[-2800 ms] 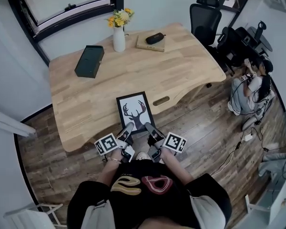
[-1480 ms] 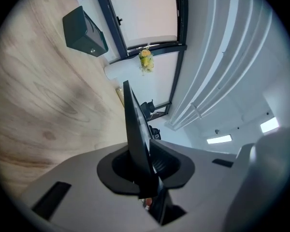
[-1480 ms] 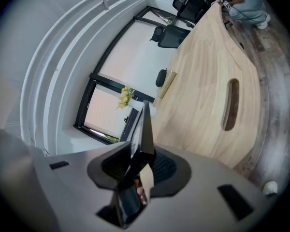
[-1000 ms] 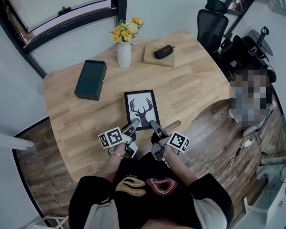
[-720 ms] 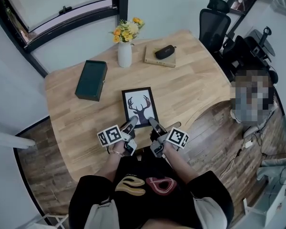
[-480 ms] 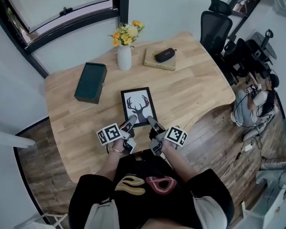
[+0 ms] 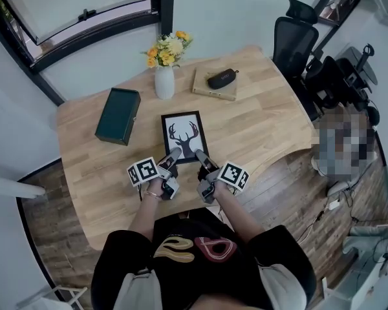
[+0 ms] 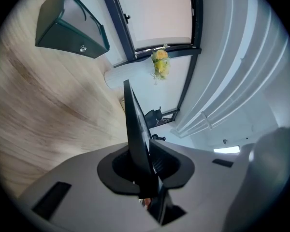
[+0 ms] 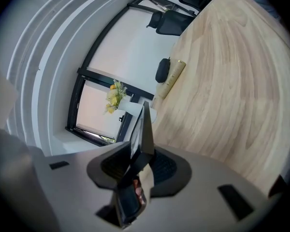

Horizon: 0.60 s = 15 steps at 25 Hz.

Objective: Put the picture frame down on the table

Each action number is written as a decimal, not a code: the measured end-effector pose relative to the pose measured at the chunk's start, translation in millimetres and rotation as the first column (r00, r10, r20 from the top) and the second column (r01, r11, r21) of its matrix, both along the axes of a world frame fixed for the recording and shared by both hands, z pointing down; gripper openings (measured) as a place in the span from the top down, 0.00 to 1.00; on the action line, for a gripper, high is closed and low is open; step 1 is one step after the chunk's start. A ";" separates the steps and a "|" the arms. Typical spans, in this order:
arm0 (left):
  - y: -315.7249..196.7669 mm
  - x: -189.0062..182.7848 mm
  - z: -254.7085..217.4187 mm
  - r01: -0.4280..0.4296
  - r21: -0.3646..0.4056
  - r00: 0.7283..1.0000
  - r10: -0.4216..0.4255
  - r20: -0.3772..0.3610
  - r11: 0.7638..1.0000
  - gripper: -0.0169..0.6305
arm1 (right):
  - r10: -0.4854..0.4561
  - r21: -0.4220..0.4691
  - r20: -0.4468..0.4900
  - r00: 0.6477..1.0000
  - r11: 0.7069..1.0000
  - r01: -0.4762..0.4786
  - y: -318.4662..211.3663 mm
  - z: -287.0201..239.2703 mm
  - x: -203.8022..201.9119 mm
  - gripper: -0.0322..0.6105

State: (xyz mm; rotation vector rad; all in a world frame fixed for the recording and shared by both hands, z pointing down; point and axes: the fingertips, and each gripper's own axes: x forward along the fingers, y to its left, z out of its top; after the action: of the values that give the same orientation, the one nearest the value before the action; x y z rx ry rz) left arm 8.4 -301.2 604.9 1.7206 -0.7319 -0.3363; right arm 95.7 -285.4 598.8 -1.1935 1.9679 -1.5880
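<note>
A black picture frame (image 7: 184, 136) with a deer-head print sits over the middle of the wooden table (image 7: 265, 121), held by its near edge. My left gripper (image 7: 172, 155) is shut on the frame's near left corner, and my right gripper (image 7: 199, 155) is shut on its near right corner. In the left gripper view the frame (image 8: 135, 129) shows edge-on, clamped between the jaws. The right gripper view shows the frame (image 9: 146, 129) edge-on too, pinched in the jaws. Whether the frame touches the tabletop cannot be told.
A dark green box (image 7: 118, 115) lies at the table's left. A white vase of yellow flowers (image 7: 163, 76) stands at the back. A book with a black case (image 7: 216, 82) lies back right. An office chair (image 7: 297, 34) stands beyond the right end.
Both grippers have carried the frame forward, from the table's near edge to over its middle. Their hold on the frame is unchanged.
</note>
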 end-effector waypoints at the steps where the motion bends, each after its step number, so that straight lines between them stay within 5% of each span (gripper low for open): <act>1: -4.6 0.9 -0.2 -0.004 0.003 1.000 0.004 -0.002 1.000 0.86 | -0.004 0.001 -0.004 1.000 1.000 0.004 -4.1 -0.2 0.7 0.76; 15: -56.8 9.4 12.7 -0.011 -0.042 1.000 0.010 -0.028 0.999 0.86 | 0.012 -0.006 -0.026 1.000 1.000 -0.012 -56.8 7.8 9.2 0.76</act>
State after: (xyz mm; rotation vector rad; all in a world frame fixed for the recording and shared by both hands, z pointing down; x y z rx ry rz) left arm 17.8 -358.1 617.6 1.6767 -0.7042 -0.3349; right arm 104.9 -342.2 606.6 -1.2322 1.9689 -1.5820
